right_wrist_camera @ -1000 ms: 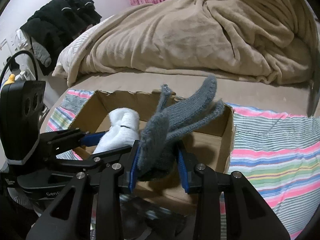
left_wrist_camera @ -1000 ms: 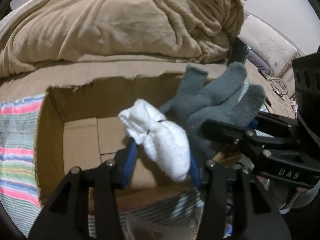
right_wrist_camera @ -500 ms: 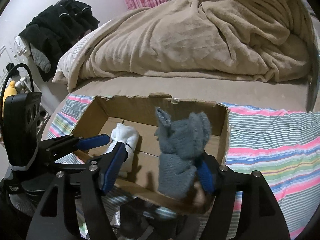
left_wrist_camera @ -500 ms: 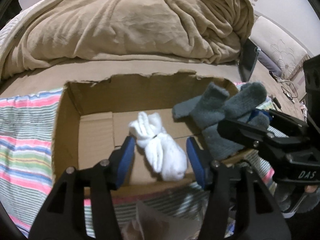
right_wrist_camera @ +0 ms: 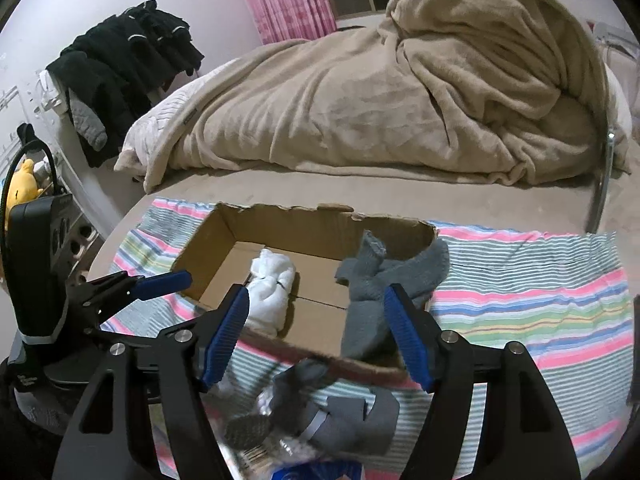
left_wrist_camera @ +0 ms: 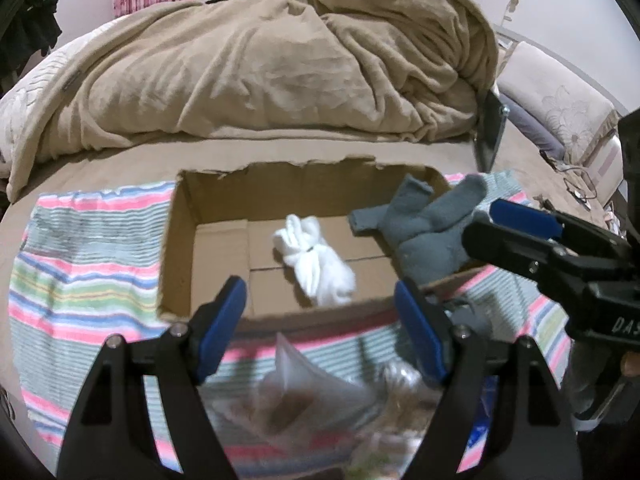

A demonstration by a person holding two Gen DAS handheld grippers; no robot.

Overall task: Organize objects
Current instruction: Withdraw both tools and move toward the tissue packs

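Observation:
A torn-edged cardboard box (left_wrist_camera: 176,248) stands open on a striped cloth. On its floor lies a white sock bundle (left_wrist_camera: 316,256) (right_wrist_camera: 272,284). A grey sock bundle (left_wrist_camera: 424,232) (right_wrist_camera: 372,288) rests in the box's right end, with one part draped over the right rim. My left gripper (left_wrist_camera: 318,292) hovers above the box's near edge; its jaws are opening and nothing is between them. My right gripper (right_wrist_camera: 318,294) hangs above the near right of the box, its jaws also opening, and the grey sock sits beyond the pads, free of them.
The striped cloth (left_wrist_camera: 80,272) covers the bed around the box. A heaped beige blanket (left_wrist_camera: 280,72) lies behind. Clear bags (left_wrist_camera: 320,392) and a folded grey item (right_wrist_camera: 348,420) sit near the front. Black clothes (right_wrist_camera: 128,60) hang at far left.
Both grippers opened and let go: the white sock and the grey sock dropped into the box. Both grippers drew back and up from it.

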